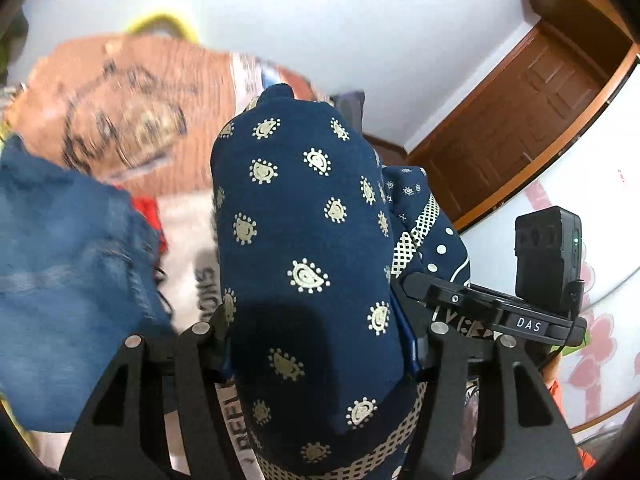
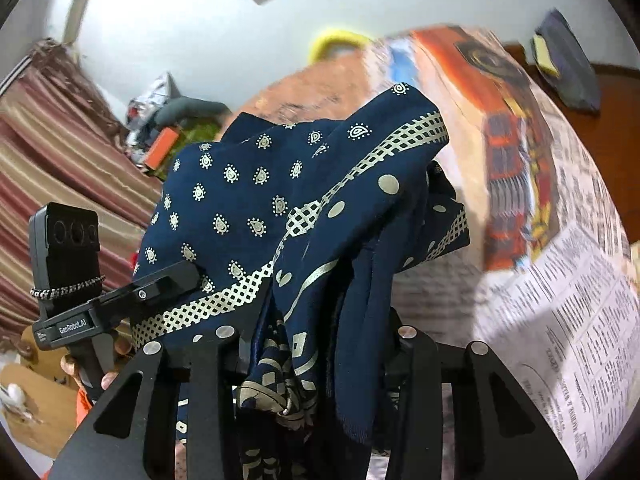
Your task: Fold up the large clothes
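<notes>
Both claws clamped on bunched navy printed cloth (image 2: pixel 256 200), left gripper (image 1: pixel 316 344) and right gripper (image 2: pixel 316 344); risk: uneven tension, slipping hem, crooked fold.

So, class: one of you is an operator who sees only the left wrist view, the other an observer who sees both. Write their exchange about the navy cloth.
Operator: Does the right gripper grip the cloth too?
Observer: The navy cloth drapes over the right gripper and hides its fingers, so I cannot tell.
Operator: What lies beyond it on that side?
Observer: Printed newspaper spreads out to the right, and a maroon striped fabric hangs at the left.
</notes>
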Action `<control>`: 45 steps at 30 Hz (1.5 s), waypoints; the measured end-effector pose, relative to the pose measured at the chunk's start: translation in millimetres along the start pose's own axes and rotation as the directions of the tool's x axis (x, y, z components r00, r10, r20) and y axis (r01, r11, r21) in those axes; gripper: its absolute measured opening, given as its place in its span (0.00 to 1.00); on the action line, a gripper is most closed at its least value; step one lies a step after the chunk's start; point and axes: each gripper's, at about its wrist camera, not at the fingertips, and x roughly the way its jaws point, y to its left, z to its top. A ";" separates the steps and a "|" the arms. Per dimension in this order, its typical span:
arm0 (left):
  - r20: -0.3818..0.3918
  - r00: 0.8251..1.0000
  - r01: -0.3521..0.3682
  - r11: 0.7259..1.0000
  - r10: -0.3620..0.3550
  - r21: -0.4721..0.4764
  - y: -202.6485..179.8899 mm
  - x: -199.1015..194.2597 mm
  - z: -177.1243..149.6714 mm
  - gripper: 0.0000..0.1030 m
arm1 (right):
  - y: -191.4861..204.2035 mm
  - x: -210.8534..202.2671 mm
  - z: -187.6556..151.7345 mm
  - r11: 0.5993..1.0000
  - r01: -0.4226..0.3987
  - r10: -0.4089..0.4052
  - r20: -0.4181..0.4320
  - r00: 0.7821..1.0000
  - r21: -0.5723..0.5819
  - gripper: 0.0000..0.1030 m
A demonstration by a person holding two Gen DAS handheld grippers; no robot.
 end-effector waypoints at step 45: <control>0.206 0.852 -0.501 0.863 0.481 0.060 144.7 -129.6 -43.7 0.67 | 172.1 140.2 -14.8 0.883 0.174 -0.138 0.113 0.984 -0.435 0.62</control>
